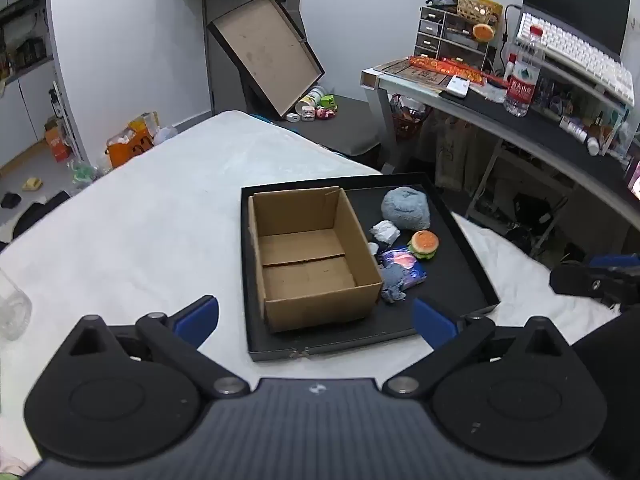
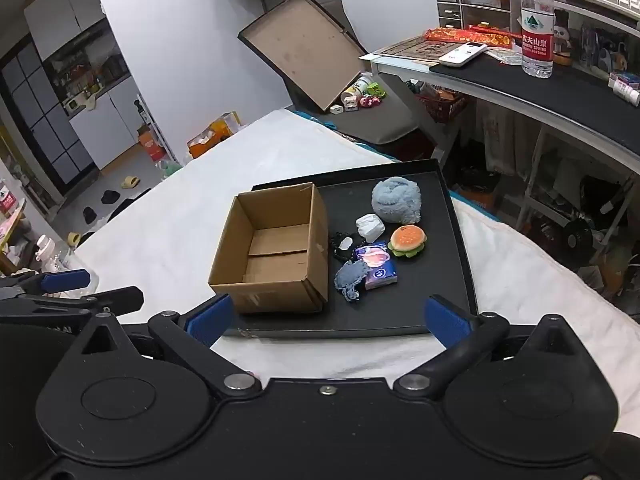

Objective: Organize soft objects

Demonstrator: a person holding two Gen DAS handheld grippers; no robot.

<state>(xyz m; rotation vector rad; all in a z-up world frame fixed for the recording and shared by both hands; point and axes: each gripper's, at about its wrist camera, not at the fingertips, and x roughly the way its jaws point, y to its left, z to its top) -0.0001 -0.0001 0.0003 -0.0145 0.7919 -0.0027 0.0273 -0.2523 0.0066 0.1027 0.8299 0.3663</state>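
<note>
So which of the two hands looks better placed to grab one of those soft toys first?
Probably the right. The burger toy and fluffy blue ball lie on the tray's right side, ahead of the right gripper. The left gripper faces the empty cardboard box. Both jaws stand open, holding nothing.

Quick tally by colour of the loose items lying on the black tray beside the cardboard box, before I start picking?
Blue-grey: 2, the fluffy ball and the small knit piece
White: 1, the crumpled wad
Orange and green: 1, the burger toy
Purple: 1, the small packet
Black: 1, the bead string
Total: 6
</note>
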